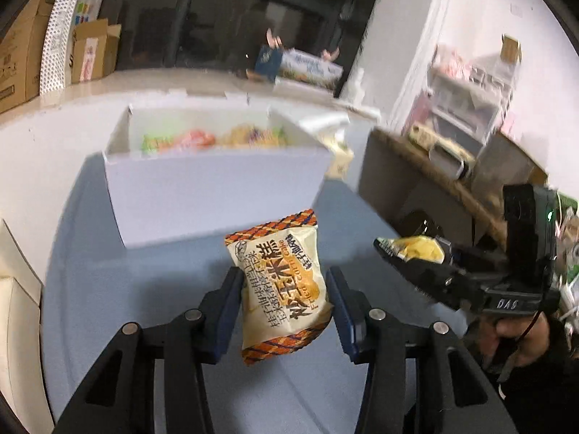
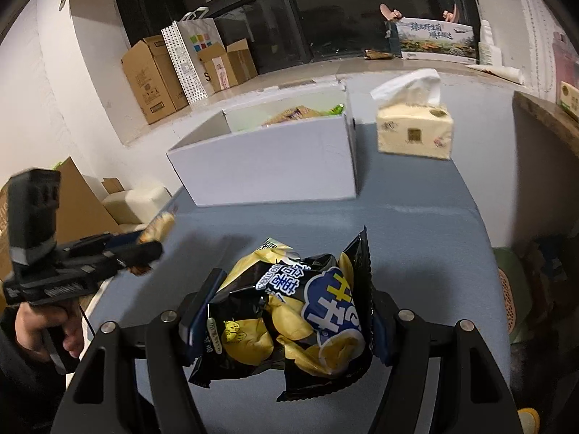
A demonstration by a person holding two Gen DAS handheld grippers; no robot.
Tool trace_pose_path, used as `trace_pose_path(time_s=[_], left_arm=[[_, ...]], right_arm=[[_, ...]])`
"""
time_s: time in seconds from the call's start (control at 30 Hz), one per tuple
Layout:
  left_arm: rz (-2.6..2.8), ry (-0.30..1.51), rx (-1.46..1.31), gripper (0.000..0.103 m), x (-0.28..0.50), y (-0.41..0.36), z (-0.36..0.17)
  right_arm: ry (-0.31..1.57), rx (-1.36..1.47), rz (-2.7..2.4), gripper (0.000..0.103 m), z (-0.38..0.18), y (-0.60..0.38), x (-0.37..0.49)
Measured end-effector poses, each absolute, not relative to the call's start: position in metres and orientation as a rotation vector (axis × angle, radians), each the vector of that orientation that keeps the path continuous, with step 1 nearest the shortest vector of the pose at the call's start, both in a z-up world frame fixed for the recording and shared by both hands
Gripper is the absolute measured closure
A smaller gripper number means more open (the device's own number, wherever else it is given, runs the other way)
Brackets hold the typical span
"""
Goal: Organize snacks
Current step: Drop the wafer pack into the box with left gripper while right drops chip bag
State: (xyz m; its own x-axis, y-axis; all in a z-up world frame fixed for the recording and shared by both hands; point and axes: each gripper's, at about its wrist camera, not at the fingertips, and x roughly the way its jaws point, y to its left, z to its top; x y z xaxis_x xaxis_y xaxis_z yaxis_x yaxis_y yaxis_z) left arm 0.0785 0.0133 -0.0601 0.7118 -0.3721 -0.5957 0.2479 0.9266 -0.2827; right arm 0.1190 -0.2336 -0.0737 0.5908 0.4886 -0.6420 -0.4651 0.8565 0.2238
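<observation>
My left gripper (image 1: pixel 285 278) is shut on a cream and orange corn cake packet (image 1: pixel 275 253), held upright above the blue table (image 1: pixel 144 307). Just beyond it stands an open white box (image 1: pixel 217 195) with several bright snack packets (image 1: pixel 217 139) inside. My right gripper (image 2: pixel 295 289) is shut on a black and yellow chip bag (image 2: pixel 307 318), also clear of the table and short of the white box (image 2: pixel 267 166). The left wrist view shows the right gripper (image 1: pixel 409 256) off to the right with its chip bag (image 1: pixel 416 247). The right wrist view has the left gripper (image 2: pixel 141 249) at its left.
A tissue pack (image 2: pixel 414 126) stands on the table right of the box. Cardboard boxes and a paper bag (image 2: pixel 181 61) line the floor by the dark window. A brown wooden counter (image 1: pixel 416 166) borders the table on the right. A hand (image 2: pixel 36 325) grips the left tool's handle.
</observation>
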Motion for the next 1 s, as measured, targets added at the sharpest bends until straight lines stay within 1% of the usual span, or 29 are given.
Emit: trace_pose_path(time_s=[0.27,0.33,0.4,0.53,0.67,0.7,0.73,0.77,0.8,0.83,0.87,1.0], left_arm=[[-0.281,0.524,-0.190,0.051,0.146,0.049,0.019],[-0.257,0.498,-0.168,0.051,0.173,0.052,0.035],[-0.241,0.513,-0.155,0.051,0.204,0.054,0.047],[-0.208,0.526,-0.097,0.051,0.259,0.052,0.059],[-0.186,0.567,-0.087,0.051,0.295,0.052,0.051],[-0.176,0.576,-0.079,0.049,0.302,0.053,0.048],[-0.166,0.591,-0.075,0.042,0.308,0.052,0.043],[-0.150,0.611,-0.080,0.023,0.315,0.053,0.037],[-0.127,0.637,-0.085,0.011,0.320,0.055,0.030],[-0.109,0.650,-0.093,0.000,0.323,0.058,0.025],[-0.092,0.644,-0.109,0.000,0.323,0.063,0.020],[-0.082,0.692,-0.168,0.000,0.316,0.076,0.004]], right_arm=[[0.593,0.042,0.586,0.030,-0.008,-0.202,0.176],[0.555,0.065,0.597,0.030,0.008,-0.194,0.201],[0.536,0.093,0.602,0.030,0.020,-0.188,0.229],[0.563,0.083,0.570,0.030,0.034,-0.168,0.285],[0.624,0.091,0.536,0.030,0.033,-0.158,0.334],[0.635,0.099,0.538,0.030,0.032,-0.157,0.341],[0.650,0.110,0.553,0.029,0.029,-0.156,0.350],[0.659,0.110,0.556,0.027,0.027,-0.153,0.354],[0.669,0.100,0.545,0.023,0.025,-0.150,0.359],[0.691,0.082,0.523,0.008,0.020,-0.145,0.365],[0.711,0.077,0.502,0.000,0.016,-0.144,0.369],[0.728,0.083,0.461,0.000,0.005,-0.147,0.369]])
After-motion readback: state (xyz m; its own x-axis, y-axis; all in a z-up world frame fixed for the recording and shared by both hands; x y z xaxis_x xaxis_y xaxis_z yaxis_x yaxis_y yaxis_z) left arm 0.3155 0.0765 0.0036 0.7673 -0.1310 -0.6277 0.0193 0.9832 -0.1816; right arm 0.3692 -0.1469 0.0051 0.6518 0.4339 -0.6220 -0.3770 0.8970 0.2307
